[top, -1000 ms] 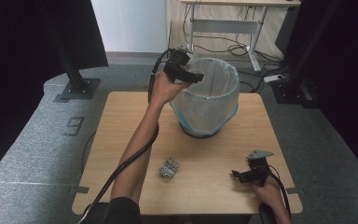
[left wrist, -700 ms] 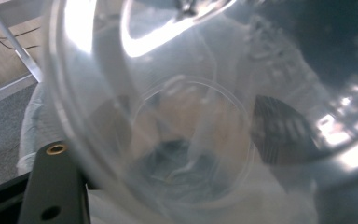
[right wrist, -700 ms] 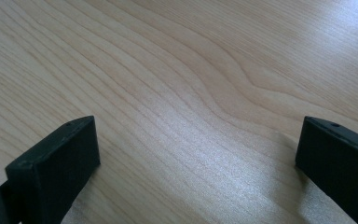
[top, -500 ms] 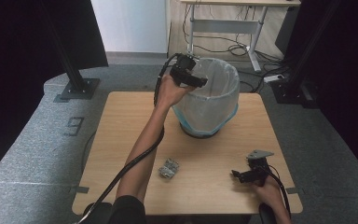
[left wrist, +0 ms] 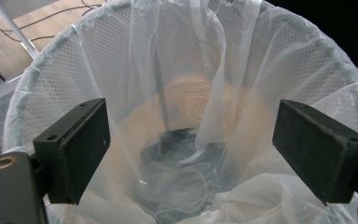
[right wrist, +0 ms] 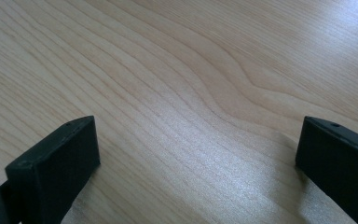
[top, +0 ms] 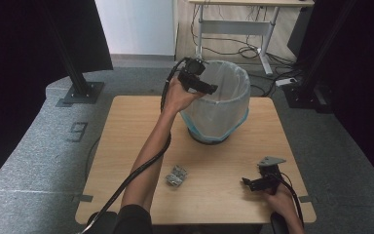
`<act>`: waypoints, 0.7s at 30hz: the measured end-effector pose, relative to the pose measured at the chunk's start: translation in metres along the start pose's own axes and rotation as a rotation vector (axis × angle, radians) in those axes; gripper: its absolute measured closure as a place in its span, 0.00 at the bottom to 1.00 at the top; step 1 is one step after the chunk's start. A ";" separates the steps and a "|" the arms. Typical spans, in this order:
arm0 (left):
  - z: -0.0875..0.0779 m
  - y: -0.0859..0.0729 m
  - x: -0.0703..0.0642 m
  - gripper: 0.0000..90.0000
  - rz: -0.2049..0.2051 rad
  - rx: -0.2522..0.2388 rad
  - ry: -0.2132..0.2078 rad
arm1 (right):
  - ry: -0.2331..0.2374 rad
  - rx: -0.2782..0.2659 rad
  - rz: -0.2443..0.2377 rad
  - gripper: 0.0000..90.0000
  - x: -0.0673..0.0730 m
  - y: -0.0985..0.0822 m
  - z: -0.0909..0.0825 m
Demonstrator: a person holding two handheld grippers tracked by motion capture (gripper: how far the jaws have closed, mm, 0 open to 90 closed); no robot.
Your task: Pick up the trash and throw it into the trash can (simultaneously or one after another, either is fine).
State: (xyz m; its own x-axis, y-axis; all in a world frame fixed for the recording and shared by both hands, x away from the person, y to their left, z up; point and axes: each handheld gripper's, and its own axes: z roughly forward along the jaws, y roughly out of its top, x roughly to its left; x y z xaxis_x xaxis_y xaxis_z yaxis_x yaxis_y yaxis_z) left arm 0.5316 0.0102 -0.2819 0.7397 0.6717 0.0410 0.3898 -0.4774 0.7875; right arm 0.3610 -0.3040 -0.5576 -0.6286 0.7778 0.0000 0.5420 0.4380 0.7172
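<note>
On the left of the high view, a dark stand foot point(top: 80, 92) is seen on the grey floor point(top: 39, 146) beside the wooden counter point(top: 126, 126). The left tool point(top: 205, 87) is held by the left hand point(top: 177, 95) over the near rim of the bin point(top: 219, 105), which stands on the far middle of the counter. Its jaws have just been opening and are now spread apart, with nothing between them. In the left gripper view the tool point(left wrist: 191, 144) is pointed down into the bin point(left wrist: 46, 74), where the clear liner bag point(left wrist: 223, 70) is draped over the mesh wall and gathered at the dark bottom. A small crumpled silver wrapper point(top: 176, 176) is left lying on the near part of the counter, well apart from the bin. Further right, the right tool point(top: 246, 183) is rested low at the near right corner, gripped by the right hand point(top: 282, 200). Its jaws are released and wide, with bare wood point(right wrist: 182, 93) seen between them.
</note>
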 end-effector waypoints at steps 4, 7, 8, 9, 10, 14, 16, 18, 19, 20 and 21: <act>-0.006 -0.002 0.001 0.12 -0.001 -0.010 -0.001 | 0.000 0.000 0.000 0.00 0.000 0.000 0.000; -0.014 -0.005 0.001 0.11 0.005 -0.013 -0.004 | 0.000 -0.001 0.000 0.00 0.000 0.000 0.000; -0.016 -0.005 0.001 0.10 0.006 -0.012 -0.003 | 0.000 0.000 -0.001 0.00 0.000 0.000 0.000; -0.018 -0.006 0.000 0.09 0.009 -0.010 -0.001 | 0.000 -0.001 -0.001 0.00 0.000 0.000 0.000; -0.020 -0.007 0.000 0.08 0.011 -0.010 0.002 | 0.000 -0.001 -0.001 0.00 0.000 0.000 0.000; -0.028 -0.010 0.000 0.04 0.016 -0.013 0.009 | 0.000 -0.001 -0.001 0.00 0.000 0.000 0.000; -0.032 -0.012 0.000 0.03 0.016 -0.019 0.006 | 0.000 0.000 -0.001 0.00 0.000 0.000 0.000; -0.036 -0.015 0.000 0.02 0.015 -0.022 0.006 | 0.000 -0.001 -0.001 0.00 0.000 0.000 0.000; -0.038 -0.016 0.000 0.02 0.013 -0.025 0.004 | 0.000 0.000 0.000 0.00 0.000 0.000 0.000; -0.038 -0.016 0.000 0.02 0.013 -0.025 0.004 | 0.000 0.000 0.000 0.00 0.000 0.000 0.000; -0.042 -0.020 0.000 0.02 0.014 -0.027 0.002 | 0.000 0.000 0.000 0.00 0.000 0.000 0.000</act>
State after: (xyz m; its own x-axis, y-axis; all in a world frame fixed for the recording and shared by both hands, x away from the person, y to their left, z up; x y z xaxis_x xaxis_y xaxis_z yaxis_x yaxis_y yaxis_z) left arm 0.5007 0.0435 -0.2712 0.7440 0.6661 0.0530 0.3647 -0.4713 0.8030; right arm 0.3610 -0.3040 -0.5576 -0.6287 0.7776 -0.0004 0.5416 0.4382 0.7174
